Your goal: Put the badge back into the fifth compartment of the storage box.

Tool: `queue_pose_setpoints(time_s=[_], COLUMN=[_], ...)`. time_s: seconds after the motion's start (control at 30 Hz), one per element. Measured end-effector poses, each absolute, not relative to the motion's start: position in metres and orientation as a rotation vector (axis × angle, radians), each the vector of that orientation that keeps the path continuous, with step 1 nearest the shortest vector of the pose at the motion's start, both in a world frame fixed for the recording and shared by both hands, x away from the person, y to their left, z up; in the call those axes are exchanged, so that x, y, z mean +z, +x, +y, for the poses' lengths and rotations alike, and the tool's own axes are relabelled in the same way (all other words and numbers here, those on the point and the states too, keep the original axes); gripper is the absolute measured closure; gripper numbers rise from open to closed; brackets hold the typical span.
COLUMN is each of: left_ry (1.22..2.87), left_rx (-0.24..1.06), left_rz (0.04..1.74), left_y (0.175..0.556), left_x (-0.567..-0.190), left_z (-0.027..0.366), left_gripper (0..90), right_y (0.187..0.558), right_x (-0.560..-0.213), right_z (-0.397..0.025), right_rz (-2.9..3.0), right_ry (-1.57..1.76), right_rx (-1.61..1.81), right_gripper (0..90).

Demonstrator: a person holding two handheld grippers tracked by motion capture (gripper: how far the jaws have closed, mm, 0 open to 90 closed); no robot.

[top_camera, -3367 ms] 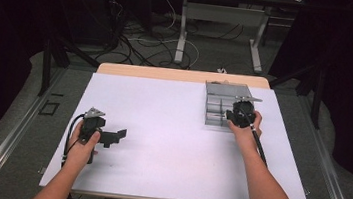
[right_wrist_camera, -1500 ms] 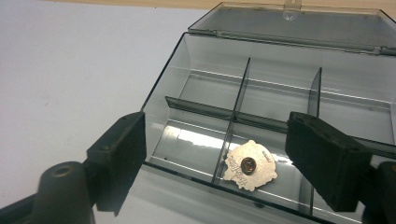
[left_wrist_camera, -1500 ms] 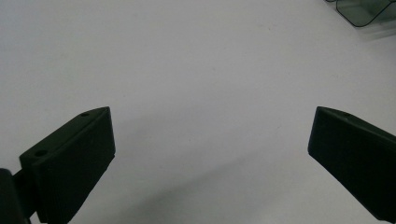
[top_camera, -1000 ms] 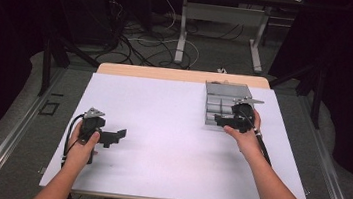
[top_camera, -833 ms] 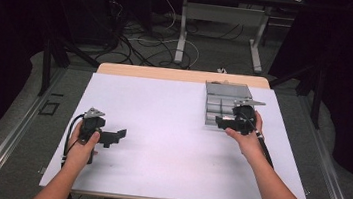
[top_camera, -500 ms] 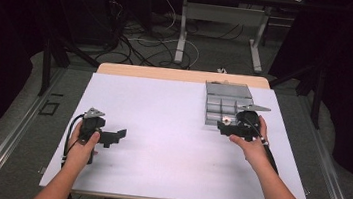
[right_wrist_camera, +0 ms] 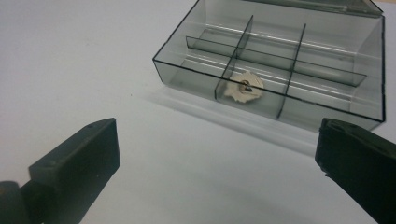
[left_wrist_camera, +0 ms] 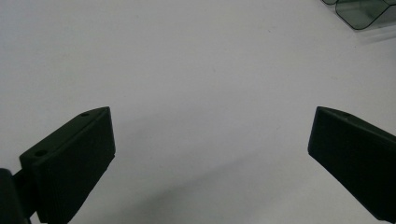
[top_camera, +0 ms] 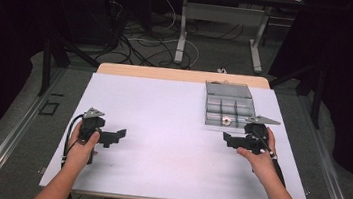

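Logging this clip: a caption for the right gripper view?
Open right gripper faces a clear divided box holding one small white part.

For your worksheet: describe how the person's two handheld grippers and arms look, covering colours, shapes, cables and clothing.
Both the left gripper and the right gripper are black, each with two blocky, flat-faced jaws with ribbed inner faces. A grey three-cornered plate sits on top of each. A black cable loops from the left one. The forearms are bare; no sleeves show.
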State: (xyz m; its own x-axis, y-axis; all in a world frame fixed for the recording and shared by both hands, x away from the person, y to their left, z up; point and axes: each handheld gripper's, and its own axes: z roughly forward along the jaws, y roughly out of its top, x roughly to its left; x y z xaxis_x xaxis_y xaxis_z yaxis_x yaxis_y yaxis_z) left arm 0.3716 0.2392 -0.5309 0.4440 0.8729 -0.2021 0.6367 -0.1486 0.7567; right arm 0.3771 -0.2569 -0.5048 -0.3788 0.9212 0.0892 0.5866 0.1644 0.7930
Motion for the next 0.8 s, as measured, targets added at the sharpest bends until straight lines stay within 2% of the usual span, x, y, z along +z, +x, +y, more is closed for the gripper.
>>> queue_pose_setpoints(time_s=[0.8], left_ry=[1.868], left_rx=[0.361], left_rz=[1.29], left_y=[0.372], left_x=[-0.532], left_z=[0.238], left_gripper=[1.1], right_y=[0.355], right_x=[-0.533], right_z=[-0.301], right_rz=[1.92], right_ry=[1.544], right_rx=[1.07], right_gripper=[0.0])
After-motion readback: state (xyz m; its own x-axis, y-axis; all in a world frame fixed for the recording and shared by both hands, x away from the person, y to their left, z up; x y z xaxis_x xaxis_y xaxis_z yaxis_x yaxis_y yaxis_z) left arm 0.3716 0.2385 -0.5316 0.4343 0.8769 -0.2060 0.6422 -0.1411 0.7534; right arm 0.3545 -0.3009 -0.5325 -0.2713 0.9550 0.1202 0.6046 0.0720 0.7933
